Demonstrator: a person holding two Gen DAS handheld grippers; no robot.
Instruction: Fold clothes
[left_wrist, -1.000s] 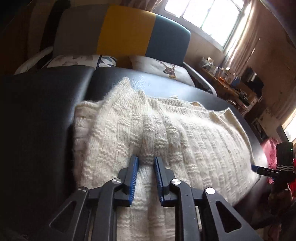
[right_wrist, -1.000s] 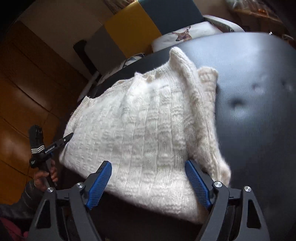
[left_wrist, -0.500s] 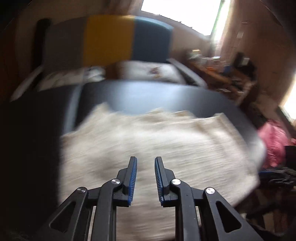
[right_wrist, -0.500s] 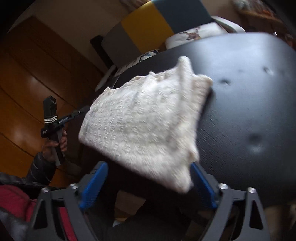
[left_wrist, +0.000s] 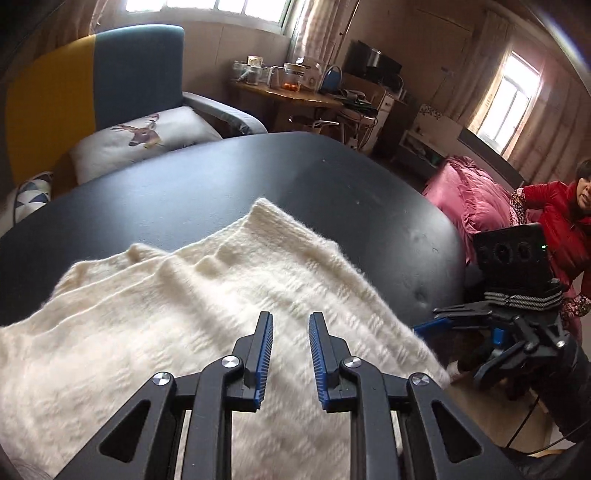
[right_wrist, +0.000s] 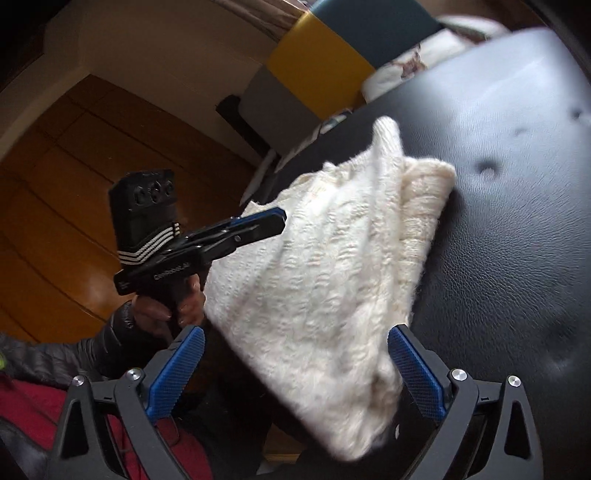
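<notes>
A cream knitted sweater (left_wrist: 192, 332) lies folded on the black padded table (left_wrist: 332, 177), and its near corner hangs past the table edge (right_wrist: 332, 387). My left gripper (left_wrist: 291, 332) hovers just over the sweater's middle, jaws a narrow gap apart with nothing clamped between them. From the right wrist view the left gripper (right_wrist: 273, 219) sits at the sweater's left edge, held by a hand. My right gripper (right_wrist: 295, 365) is wide open, its blue pads either side of the hanging corner without touching it. It also shows at the table's right edge as the right gripper (left_wrist: 465, 332).
Behind the table stands a yellow and blue armchair (left_wrist: 92, 81) with a deer cushion (left_wrist: 147, 136). A cluttered wooden desk (left_wrist: 295, 96), pink bedding (left_wrist: 469, 192) and a person in a red jacket (left_wrist: 554, 221) are to the right. Wooden panelling (right_wrist: 55, 184) is on the left.
My left gripper came up off the knit ridge it straddled and swung right. My right gripper drew back past the table edge, staying wide open. The sweater stays on the table.
</notes>
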